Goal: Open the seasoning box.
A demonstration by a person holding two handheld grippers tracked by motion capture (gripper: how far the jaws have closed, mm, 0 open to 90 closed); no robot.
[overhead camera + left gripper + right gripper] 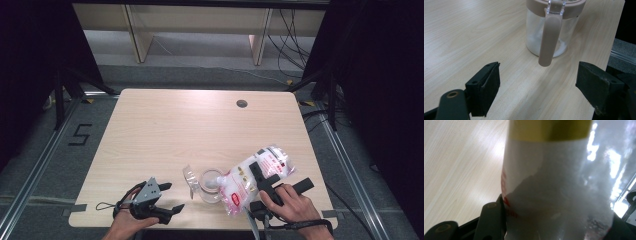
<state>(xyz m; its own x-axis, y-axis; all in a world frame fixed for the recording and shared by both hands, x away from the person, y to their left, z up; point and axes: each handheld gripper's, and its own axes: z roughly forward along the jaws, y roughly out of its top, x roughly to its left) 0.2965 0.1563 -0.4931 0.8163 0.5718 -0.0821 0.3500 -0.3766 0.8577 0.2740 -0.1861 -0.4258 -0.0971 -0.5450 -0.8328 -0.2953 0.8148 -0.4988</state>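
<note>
A clear jar (211, 186) with a brown rim stands near the table's front edge, its clear lid (189, 178) flipped open to the left. A clear bag of white powder (252, 181) with red print lies tilted, its lower end over the jar's mouth. My right gripper (281, 177) is shut on the bag's upper part; up close the bag (556, 182) sits between its jaws. My left gripper (172, 196) stands open at the front left, apart from the jar. In the left gripper view the jar (564, 32) and its brown handle (548, 40) stand beyond the gripper (539, 85).
The light wooden table (200, 130) has a round cable hole (242, 103) at the back right. Grey floor with rails surrounds it, and dark curtains hang at both sides. Wooden furniture legs stand behind the table.
</note>
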